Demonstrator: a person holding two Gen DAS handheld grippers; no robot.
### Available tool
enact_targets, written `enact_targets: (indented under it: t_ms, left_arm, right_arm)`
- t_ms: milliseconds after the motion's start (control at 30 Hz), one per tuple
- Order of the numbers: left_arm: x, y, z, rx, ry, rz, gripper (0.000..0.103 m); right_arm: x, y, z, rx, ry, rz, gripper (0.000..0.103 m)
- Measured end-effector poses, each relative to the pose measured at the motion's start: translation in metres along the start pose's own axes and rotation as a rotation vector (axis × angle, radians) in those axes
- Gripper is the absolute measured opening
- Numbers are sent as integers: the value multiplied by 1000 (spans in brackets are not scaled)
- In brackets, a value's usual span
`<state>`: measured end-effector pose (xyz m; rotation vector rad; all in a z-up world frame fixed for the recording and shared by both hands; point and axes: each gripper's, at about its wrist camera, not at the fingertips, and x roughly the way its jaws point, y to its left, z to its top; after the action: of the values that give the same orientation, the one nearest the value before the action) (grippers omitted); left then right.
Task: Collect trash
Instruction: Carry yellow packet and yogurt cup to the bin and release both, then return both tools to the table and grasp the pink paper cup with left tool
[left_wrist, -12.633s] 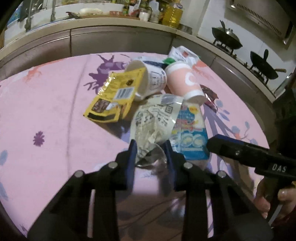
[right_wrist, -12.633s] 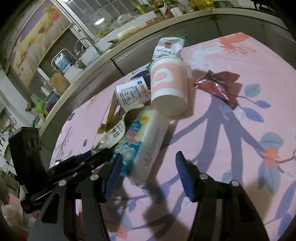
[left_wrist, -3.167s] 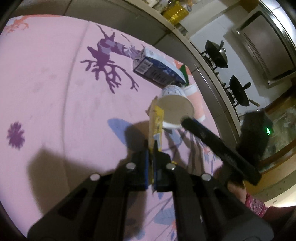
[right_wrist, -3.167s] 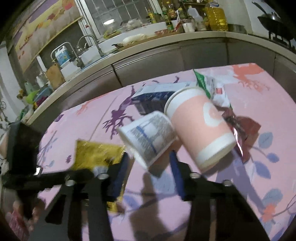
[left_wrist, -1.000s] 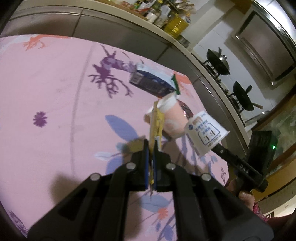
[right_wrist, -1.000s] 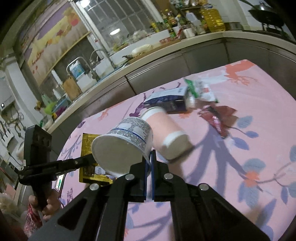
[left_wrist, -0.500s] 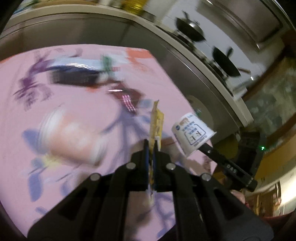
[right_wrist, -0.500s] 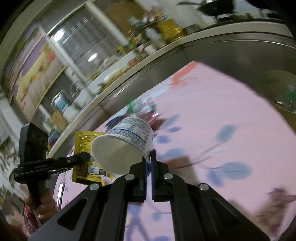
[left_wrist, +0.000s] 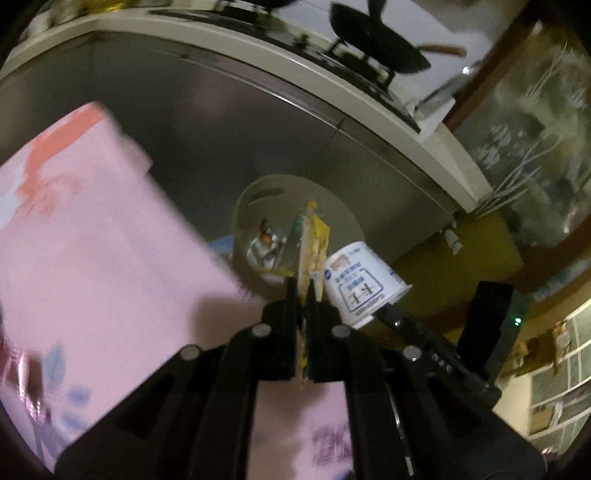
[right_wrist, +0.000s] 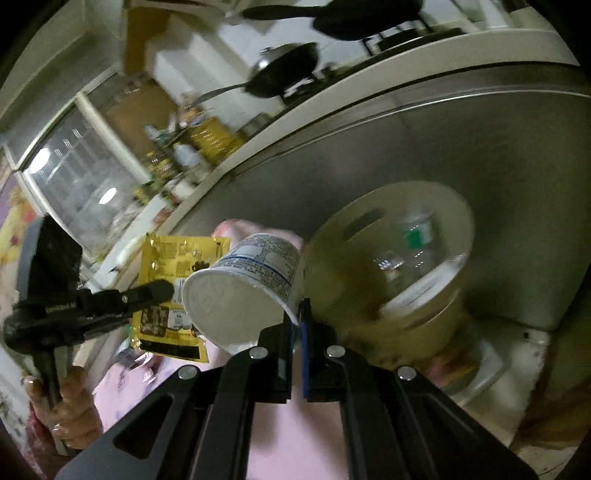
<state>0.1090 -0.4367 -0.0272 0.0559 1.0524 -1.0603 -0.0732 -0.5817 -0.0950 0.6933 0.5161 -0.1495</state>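
**Past the worktop edge, both claws loaded above the bin**

Over the corner of the pink flowered worktop (left_wrist: 92, 236), out toward the steel cabinet fronts (left_wrist: 207, 133). Left claw (left_wrist: 303, 295) clenched on a yellow snack packet (left_wrist: 312, 240), gripped at its lower edge and standing edge-on from the left wrist view, flat and printed face-on from the right wrist view (right_wrist: 173, 284). Right claw (right_wrist: 297, 325) clamped on the rim of a white yogurt cup (right_wrist: 251, 280), mouth turned toward the camera, blue-printed side up; same cup seen tilted just right of the packet from the left wrist view (left_wrist: 360, 284). Both pieces held in the air, close side by side, apart from the worktop.

Beyond and below them, a round pale trash bin (right_wrist: 391, 266) on the floor against the cabinets, open at the top, with a clear plastic bottle and wrappers inside (left_wrist: 264, 243); contents blurred. Packet tip lined up against the bin's mouth (left_wrist: 258, 192) in the left wrist view.

At the lower left of the right wrist view, a hand (right_wrist: 62, 398) wrapped round the left tool's handle. Black woks (right_wrist: 284, 74) on the stove above the cabinets.
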Motion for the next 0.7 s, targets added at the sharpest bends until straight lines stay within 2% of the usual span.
enact_targets:
  t_ms: [133, 233, 300, 333, 367, 400, 533, 700]
  left_arm:
    - [45, -2, 27, 9, 23, 41, 3]
    - [79, 4, 38, -6, 79, 77, 4]
    - [101, 10, 44, -33, 142, 93, 20]
    - [108, 14, 45, -47, 161, 108, 39]
    - [112, 17, 47, -62, 160, 122, 46]
    - [113, 18, 48, -66, 148, 126, 46]
    - [98, 17, 53, -69, 125, 115, 46]
    - [39, -4, 63, -22, 32, 91, 46]
  right_arm:
    - [23, -22, 17, 30, 27, -58, 1]
    - [39, -41, 26, 67, 46, -114, 4]
    - [49, -46, 29, 66, 56, -141, 13]
    - [53, -47, 30, 54, 60, -155, 32]
    - [56, -44, 29, 38, 63, -168, 58]
    - [60, -41, 28, 16, 61, -183, 65]
    - [53, -29, 27, -15, 10, -178, 67]
    - [28, -18, 27, 10, -90, -157, 67]
